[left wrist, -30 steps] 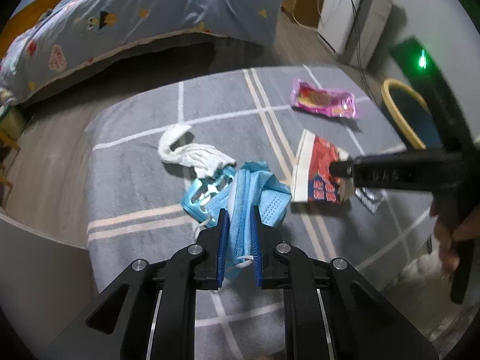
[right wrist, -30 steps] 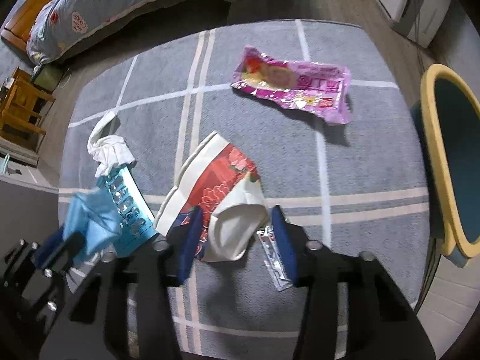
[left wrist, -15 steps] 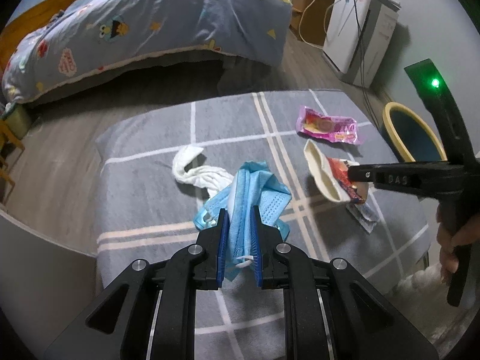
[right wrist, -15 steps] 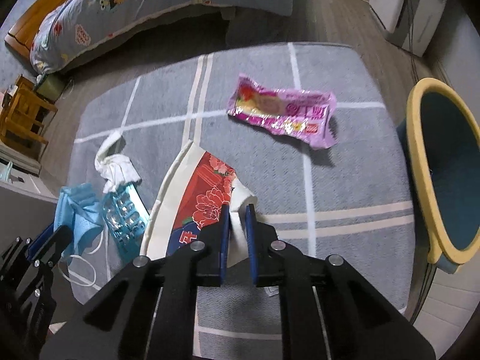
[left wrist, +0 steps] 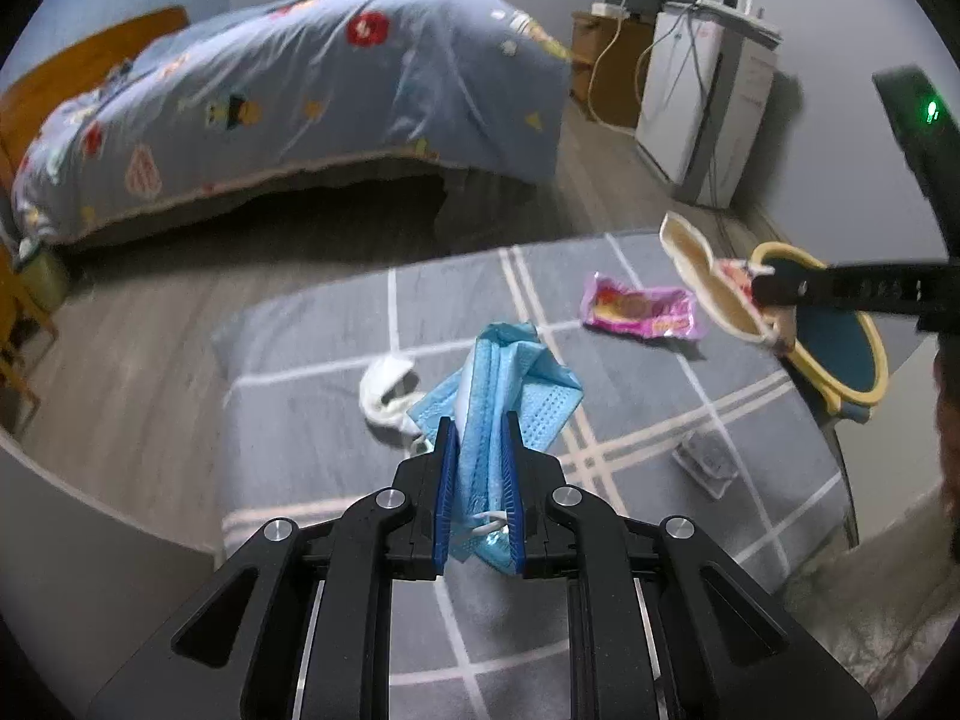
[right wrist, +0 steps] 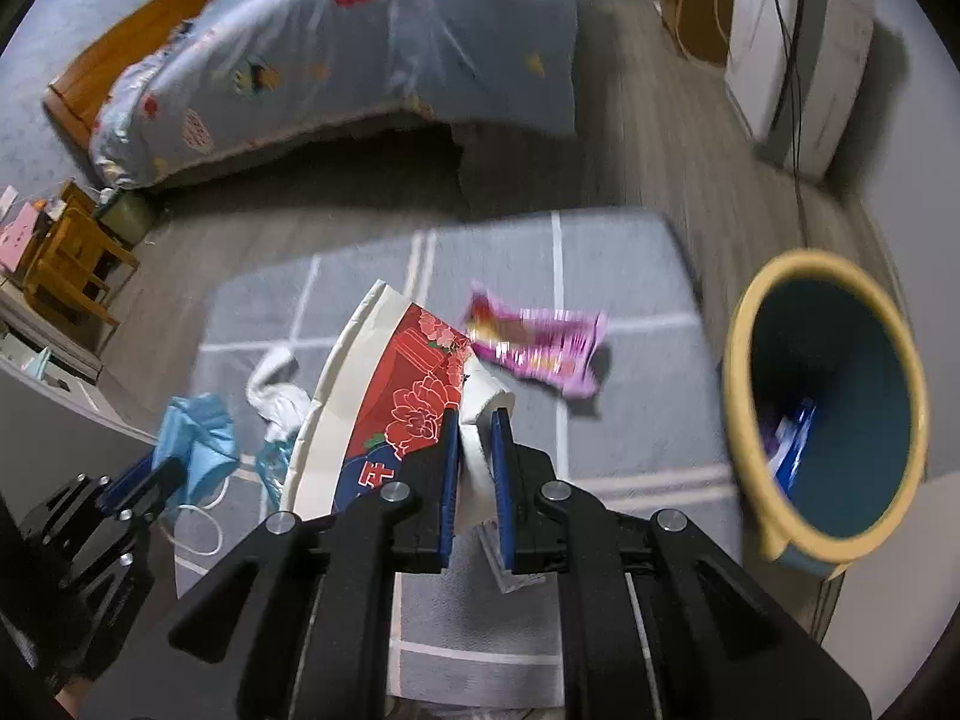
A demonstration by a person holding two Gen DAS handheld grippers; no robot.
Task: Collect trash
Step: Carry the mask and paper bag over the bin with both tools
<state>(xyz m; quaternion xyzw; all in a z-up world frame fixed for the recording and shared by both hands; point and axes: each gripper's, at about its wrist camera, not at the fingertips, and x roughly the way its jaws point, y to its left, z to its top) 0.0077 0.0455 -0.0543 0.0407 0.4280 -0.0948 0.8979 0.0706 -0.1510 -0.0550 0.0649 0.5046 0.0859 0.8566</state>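
left gripper (left wrist: 478,444): blue face mask (left wrist: 510,372) pinched, lower centre | right gripper (right wrist: 475,438): flattened paper cup (right wrist: 384,402) clamped, centre-left | bin (right wrist: 825,396): seen at right

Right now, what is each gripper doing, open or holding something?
Left gripper: closed on the blue face mask.
Right gripper: closed on the flattened red paper cup.

A pleated, non-woven blue face mask (left wrist: 504,384) and a flattened paper cup (right wrist: 384,414) with glossy red print, above a matt woven grey rug (left wrist: 336,420). A shiny pink foil wrapper (left wrist: 642,312) and crumpled white tissue (left wrist: 384,390) lie near a smooth plastic bin (right wrist: 828,408).
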